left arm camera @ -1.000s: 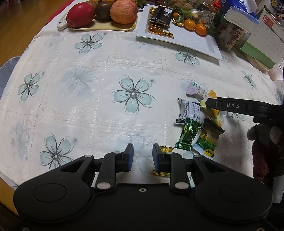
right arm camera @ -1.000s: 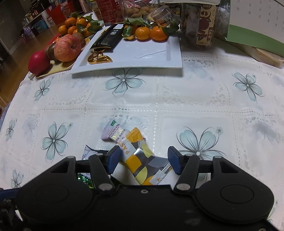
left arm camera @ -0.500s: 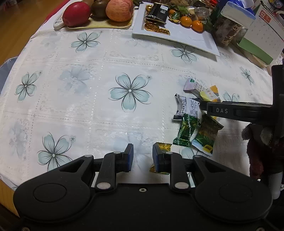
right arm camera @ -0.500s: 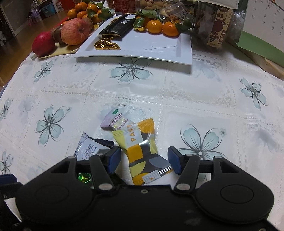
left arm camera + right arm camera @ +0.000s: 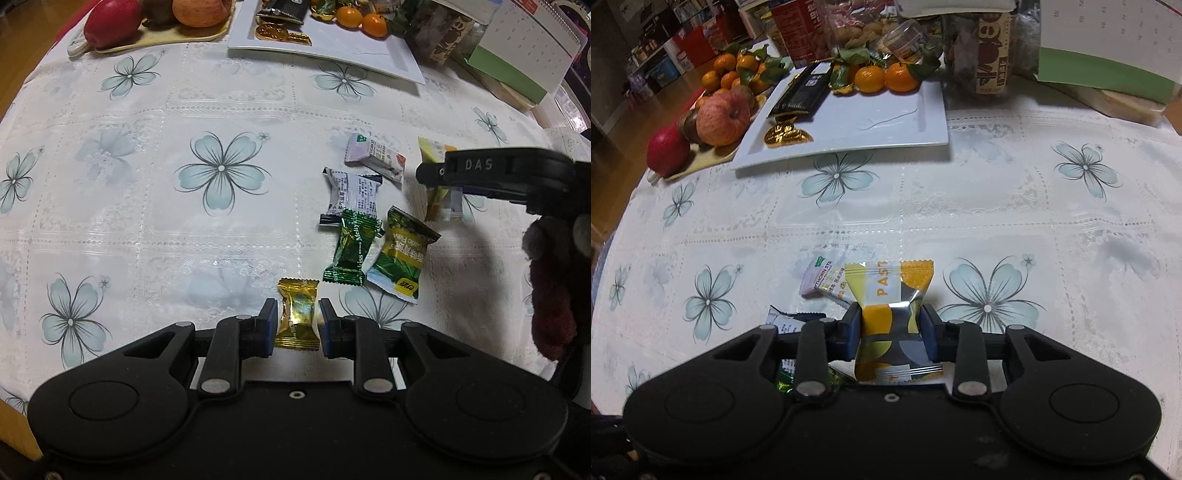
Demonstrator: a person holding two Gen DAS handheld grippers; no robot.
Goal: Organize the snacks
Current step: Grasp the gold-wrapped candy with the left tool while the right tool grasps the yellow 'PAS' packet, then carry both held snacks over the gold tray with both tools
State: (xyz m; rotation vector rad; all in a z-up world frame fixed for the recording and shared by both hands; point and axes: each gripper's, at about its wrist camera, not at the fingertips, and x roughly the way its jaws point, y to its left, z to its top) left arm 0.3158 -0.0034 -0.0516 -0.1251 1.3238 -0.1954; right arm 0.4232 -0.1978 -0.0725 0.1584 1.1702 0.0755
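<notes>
Floral tablecloth, white plate at the far side. Left gripper straddles the gold candy, pads not visibly pressing it. Right gripper jaws closing, pads already pinching the yellow snack packet. Green candies lie just beside the gold one.

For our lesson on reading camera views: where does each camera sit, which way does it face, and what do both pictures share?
Left wrist: rides the left claw, looking steeply down at the floral white tablecloth; its fingers flank a gold foil candy; the right claw shows.
Right wrist: rides the right claw, closing on a yellow-and-grey wrapped snack.
Shared: white rectangular plate, that snack.
</notes>
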